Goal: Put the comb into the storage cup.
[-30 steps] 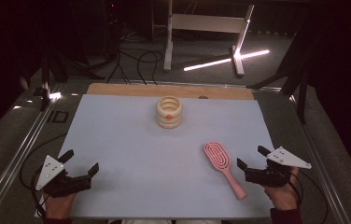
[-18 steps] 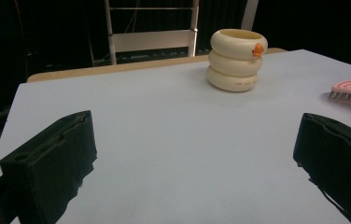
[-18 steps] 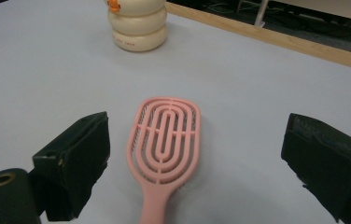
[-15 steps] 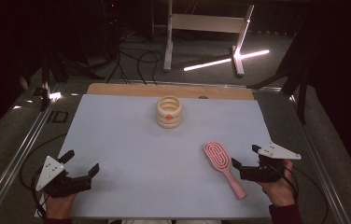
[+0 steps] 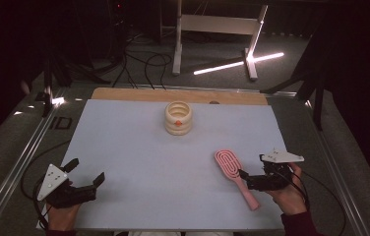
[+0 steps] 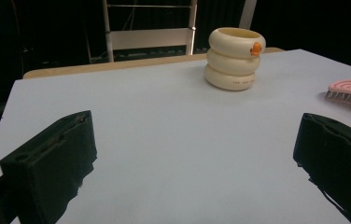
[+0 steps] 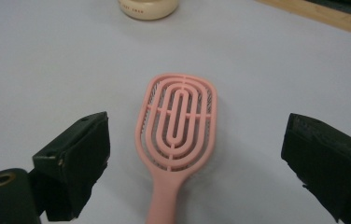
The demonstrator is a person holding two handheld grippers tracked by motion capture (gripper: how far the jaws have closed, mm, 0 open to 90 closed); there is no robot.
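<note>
Step in hand looks like the approach to a pick: right gripper (image 5: 244, 178) over the brush (image 5: 235, 177), jaws spread wide, one each side of the handle where it meets the head, nothing pinched. Brush lies flat, bristles down, at the mat's (image 5: 138, 147) near right, handle toward the person. In the right gripper view the brush (image 7: 177, 133) sits centred between the jaws. Left gripper (image 5: 85, 175) rests at the near left corner, jaws also spread and empty, well apart from the brush. Cream cup (image 5: 178, 118) stands upright mid-mat, toward the far edge. Next move, by my reading: lower the right gripper, close on the neck, lift level.
</note>
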